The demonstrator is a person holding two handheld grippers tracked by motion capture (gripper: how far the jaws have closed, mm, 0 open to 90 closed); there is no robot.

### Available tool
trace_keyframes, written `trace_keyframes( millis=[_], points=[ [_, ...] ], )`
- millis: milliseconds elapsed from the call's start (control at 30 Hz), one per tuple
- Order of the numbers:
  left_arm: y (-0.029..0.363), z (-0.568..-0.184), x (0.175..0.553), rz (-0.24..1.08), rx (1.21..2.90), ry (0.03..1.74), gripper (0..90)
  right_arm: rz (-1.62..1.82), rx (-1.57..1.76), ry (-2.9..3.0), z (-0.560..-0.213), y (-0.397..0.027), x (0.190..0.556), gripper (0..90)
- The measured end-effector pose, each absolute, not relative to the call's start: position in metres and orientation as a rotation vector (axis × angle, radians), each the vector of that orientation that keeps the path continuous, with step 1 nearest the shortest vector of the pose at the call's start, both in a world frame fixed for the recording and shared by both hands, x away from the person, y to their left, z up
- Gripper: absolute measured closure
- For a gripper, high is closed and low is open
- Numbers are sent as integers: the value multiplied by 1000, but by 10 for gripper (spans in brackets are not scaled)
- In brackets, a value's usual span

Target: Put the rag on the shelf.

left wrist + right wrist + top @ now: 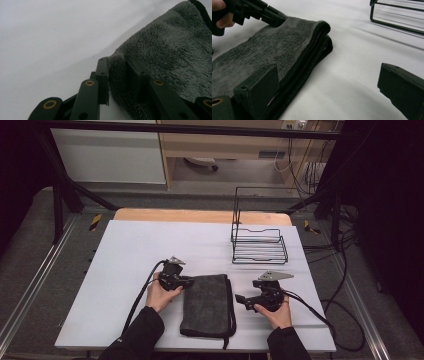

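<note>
No legible text, labels, brands or numbers are showing anywhere. A pale sticker on the wooden furniture (pixel 272 154) at twelve o'clock beyond the table is reading as blur only.

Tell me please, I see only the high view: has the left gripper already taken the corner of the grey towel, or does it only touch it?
Observer: In the left gripper view the left gripper has its jaws on either side of the towel corner, with pile bunched between them.
Operator: And the right gripper, is it on the towel too?
Observer: No. The right gripper has its jaws wide apart, one against the towel's folded edge, the other over bare table.
Operator: Is the towel one layer?
Observer: No, the right gripper view shows several layers stacked at the fold.
</note>
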State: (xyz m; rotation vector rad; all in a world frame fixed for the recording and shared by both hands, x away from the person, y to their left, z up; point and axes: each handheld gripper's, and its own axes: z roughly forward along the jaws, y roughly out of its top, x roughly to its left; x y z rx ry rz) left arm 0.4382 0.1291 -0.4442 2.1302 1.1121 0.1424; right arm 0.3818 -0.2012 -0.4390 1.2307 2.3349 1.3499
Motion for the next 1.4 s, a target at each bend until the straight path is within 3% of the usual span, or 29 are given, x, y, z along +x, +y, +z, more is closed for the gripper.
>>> trace_keyframes(
  millis=[367, 600, 833, 867, 1400],
  points=[
    [128, -445, 437, 142, 2121, 1106, 758, 1318, 1249, 2300, -431, -169, 404, 133],
    [128, -445, 437, 142, 2120, 1107, 759, 1301, 1277, 2312, -440, -146, 428, 279],
    [128, -446, 437, 143, 2121, 1095, 759, 1196, 1270, 2357, -450, -145, 435, 408],
    [129, -445, 438, 139, 2127, 1094, 759, 1196, 1277, 2372, -450, -145, 434, 465],
    [130, -446, 437, 135, 2112, 1090, 775, 1243, 1359, 2410, -454, -144, 433, 627]
  ],
)
